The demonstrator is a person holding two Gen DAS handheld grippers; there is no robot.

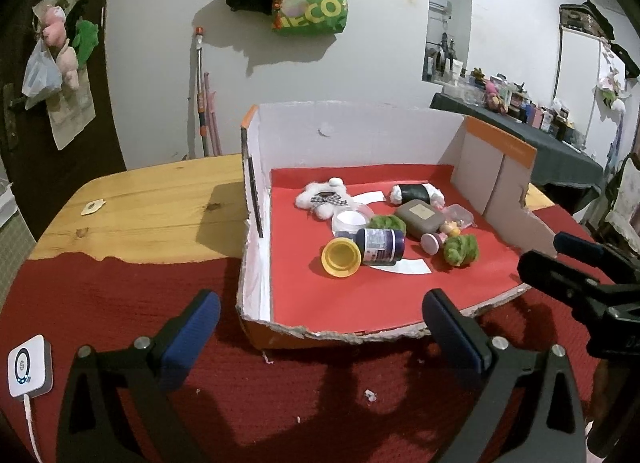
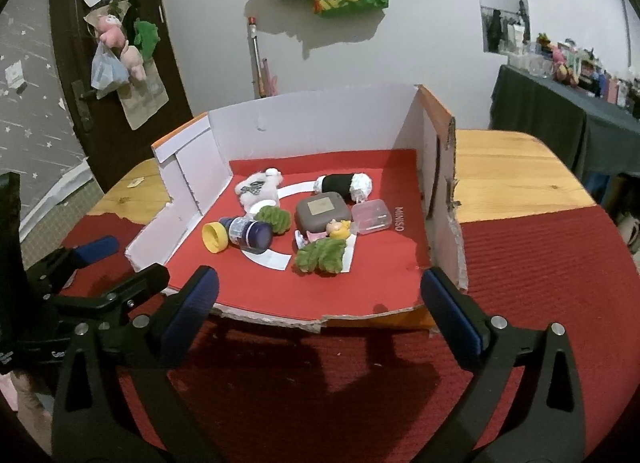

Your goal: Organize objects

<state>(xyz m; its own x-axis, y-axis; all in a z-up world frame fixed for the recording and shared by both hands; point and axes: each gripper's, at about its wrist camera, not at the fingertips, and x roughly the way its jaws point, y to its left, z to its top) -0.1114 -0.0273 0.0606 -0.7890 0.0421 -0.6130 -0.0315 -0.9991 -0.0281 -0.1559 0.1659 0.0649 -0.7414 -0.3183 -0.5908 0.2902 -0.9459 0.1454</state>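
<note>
Blue bottle (image 1: 380,247) lies on its side in the box (image 1: 360,135), cap toward the left tool (image 1: 320,319); both tools gape wide, empty

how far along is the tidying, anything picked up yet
Nothing looks sorted yet: the bottle lies on its side in the cardboard box beside the green plush, grey case and clear case, all in a loose heap. Nothing is in hand: the left gripper and right gripper both hang open at the box's torn front edge. All the organizing remains.
</note>
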